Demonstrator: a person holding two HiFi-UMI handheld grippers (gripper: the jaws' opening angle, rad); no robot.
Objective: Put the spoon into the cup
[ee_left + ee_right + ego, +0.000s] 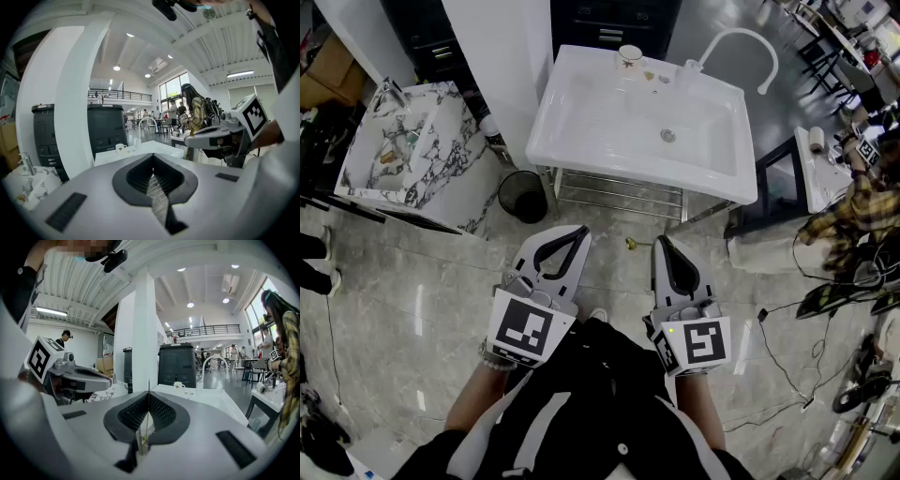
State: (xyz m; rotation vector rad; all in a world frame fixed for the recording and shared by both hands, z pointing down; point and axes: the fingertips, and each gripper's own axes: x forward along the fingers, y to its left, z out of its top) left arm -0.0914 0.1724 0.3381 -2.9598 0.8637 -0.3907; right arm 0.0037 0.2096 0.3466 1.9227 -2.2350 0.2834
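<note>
A white cup [630,56] with a small print stands on the back rim of the white sink basin [581,141]; it also shows far off as the cup [121,148] and the cup [178,386]. My right gripper [661,242] is shut on a thin gold spoon [631,244], whose bowl sticks out to the left over the floor in front of the basin. In the right gripper view the spoon [148,385] is a thin edge pinched between the jaws of the right gripper [149,397]. My left gripper [581,231] hangs beside it, shut with nothing in it, as the left gripper [152,161] view confirms.
A marble-patterned basin [403,141] stands at the left, with a black waste bin [522,195] between it and the white one. A curved white faucet [741,42] rises at the sink's back right. A person in a plaid shirt [853,211] and floor cables [797,356] are on the right.
</note>
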